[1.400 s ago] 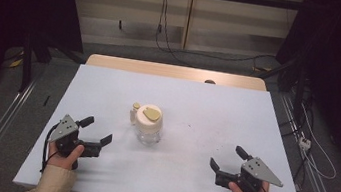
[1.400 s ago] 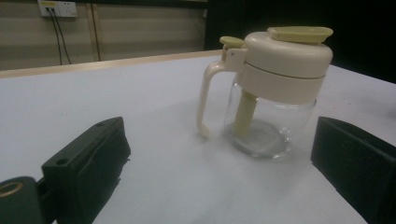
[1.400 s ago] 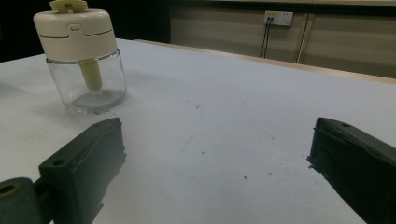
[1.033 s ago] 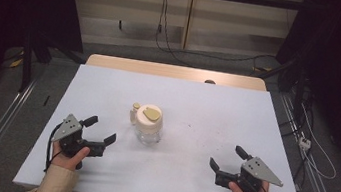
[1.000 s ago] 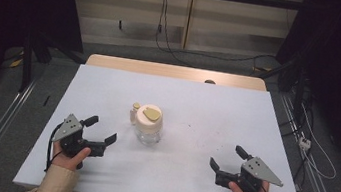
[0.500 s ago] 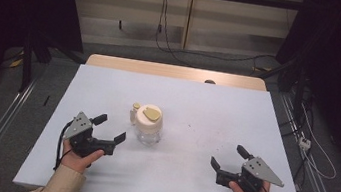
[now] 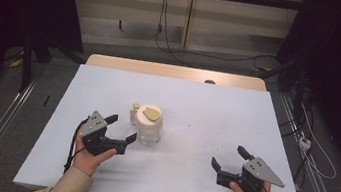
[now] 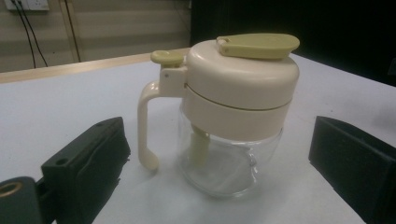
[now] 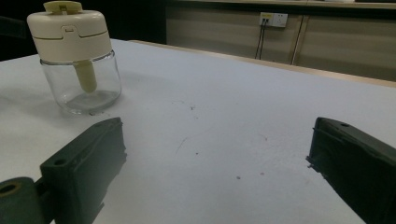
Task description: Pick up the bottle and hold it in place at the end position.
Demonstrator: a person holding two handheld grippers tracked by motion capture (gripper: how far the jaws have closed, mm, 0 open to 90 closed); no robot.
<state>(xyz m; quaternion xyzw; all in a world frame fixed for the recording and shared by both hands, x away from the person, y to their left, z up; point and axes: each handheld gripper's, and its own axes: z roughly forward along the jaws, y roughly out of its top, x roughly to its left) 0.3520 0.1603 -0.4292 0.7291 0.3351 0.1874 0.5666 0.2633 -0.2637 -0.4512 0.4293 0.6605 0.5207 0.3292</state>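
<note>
Two grippers are resting low over the white table (image 7: 108, 92), each held in one of the person's hands, with a glass jar (image 7: 148, 124) as the landmark between them. The left gripper (image 7: 120, 132) is sitting just beside the jar on its left, jaws spread wide and touching nothing. In the left gripper view the jar (image 8: 233, 112) is standing upright between those jaws, its cream lid (image 8: 243, 79) on and its handle (image 8: 148, 126) pointing left. The right gripper (image 7: 229, 157) is lying well apart from the jar on its right, jaws likewise gaping and empty.
</note>
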